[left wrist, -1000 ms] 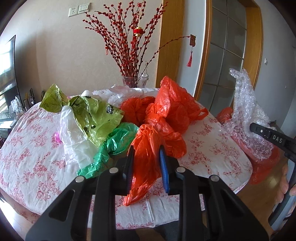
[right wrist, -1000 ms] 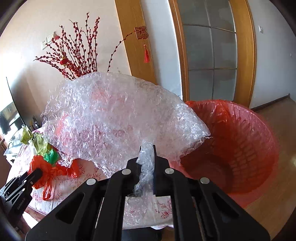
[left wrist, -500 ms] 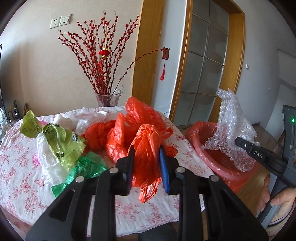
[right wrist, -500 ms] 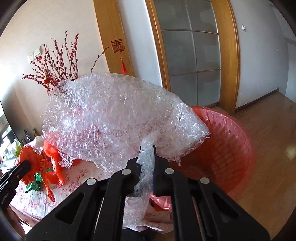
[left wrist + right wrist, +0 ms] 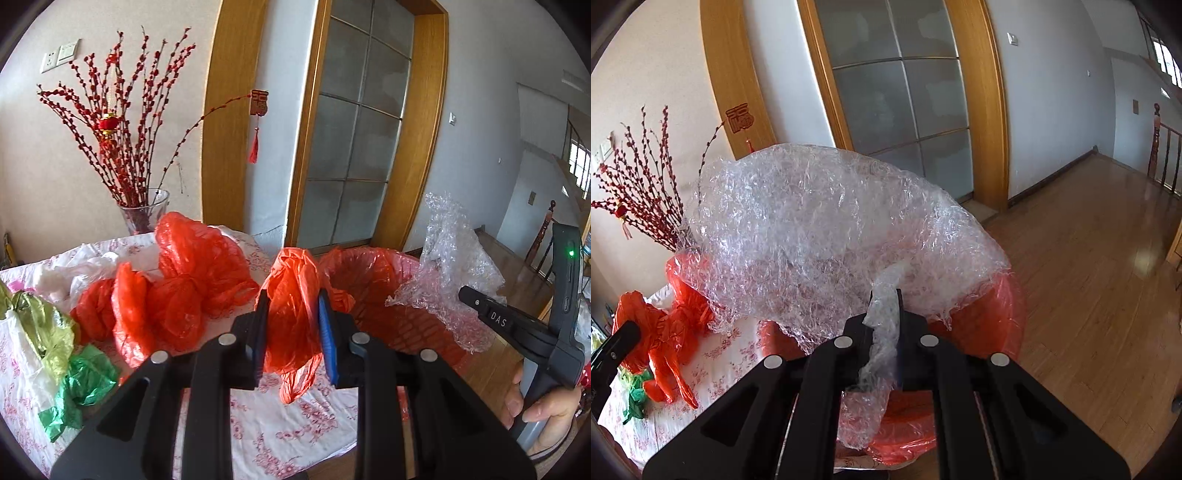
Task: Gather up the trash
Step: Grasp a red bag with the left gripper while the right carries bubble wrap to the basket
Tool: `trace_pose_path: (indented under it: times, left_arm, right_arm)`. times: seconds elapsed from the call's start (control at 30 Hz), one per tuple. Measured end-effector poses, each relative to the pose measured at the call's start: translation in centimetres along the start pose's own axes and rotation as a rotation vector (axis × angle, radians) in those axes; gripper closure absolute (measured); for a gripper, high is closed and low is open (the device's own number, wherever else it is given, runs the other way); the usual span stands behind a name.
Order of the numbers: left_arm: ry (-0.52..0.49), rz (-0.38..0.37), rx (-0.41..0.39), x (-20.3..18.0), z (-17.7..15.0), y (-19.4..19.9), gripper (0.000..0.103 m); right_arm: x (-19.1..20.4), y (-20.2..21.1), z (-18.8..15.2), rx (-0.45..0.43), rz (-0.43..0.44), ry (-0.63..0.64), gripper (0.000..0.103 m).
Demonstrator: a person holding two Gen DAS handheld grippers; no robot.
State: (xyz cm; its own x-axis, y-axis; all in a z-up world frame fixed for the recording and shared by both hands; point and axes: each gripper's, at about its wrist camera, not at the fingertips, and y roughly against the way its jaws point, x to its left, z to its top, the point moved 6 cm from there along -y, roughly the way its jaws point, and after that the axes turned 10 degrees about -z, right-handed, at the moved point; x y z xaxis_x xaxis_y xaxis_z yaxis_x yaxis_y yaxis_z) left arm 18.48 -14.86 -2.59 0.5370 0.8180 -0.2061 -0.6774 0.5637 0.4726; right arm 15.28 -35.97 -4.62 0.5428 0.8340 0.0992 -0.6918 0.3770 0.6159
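My left gripper (image 5: 292, 299) is shut on an orange plastic bag (image 5: 293, 325) and holds it above the table's right edge, just left of the red-lined trash bin (image 5: 402, 325). My right gripper (image 5: 885, 295) is shut on a sheet of clear bubble wrap (image 5: 820, 229) that hangs over the bin (image 5: 997, 317). The bubble wrap (image 5: 450, 266) and right gripper (image 5: 467, 295) also show at the right of the left wrist view. The held orange bag shows at the left of the right wrist view (image 5: 646, 328).
More orange bags (image 5: 184, 273), a yellow-green bag (image 5: 40, 325), a green bag (image 5: 81, 384) and white bags (image 5: 74, 269) lie on the floral tablecloth (image 5: 288, 435). A glass vase of red branches (image 5: 144, 214) stands at the back. Wooden floor (image 5: 1089, 295) lies to the right.
Both grippers have swung right toward the bin, carrying their loads. The orange bag has lifted off the pile and now hangs beside the bin's rim.
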Motion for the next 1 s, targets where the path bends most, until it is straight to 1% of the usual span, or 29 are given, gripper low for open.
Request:
trace_pose_path:
  times: [0.3, 0.5, 0.7, 0.83, 1.0]
  left_arm:
    - [-0.041, -0.097, 0.044, -3.4, 0.4, -5.4, 0.077]
    - [-0.066, -0.143, 0.066, -5.1, 0.7, -8.3, 0.077]
    - [-0.078, -0.180, 0.088, -6.6, 0.6, -10.8, 0.077]
    - [-0.087, -0.191, 0.103, -7.6, 0.4, -11.8, 0.077]
    - [-0.081, -0.202, 0.125, -7.6, 0.2, -13.1, 0.077]
  right_arm:
    - [-1.8, -2.0, 0.7, 0.028, -0.026, -0.071, 0.096]
    - [-2.6, -3.3, 0.9, 0.052, -0.031, -0.111, 0.096]
    - [-2.9, -4.4, 1.3, 0.073, -0.027, -0.139, 0.096]
    - [-3.1, -4.9, 1.3, 0.084, -0.019, -0.148, 0.096]
    - [-3.6, -5.3, 1.2, 0.107, 0.010, -0.154, 0.096]
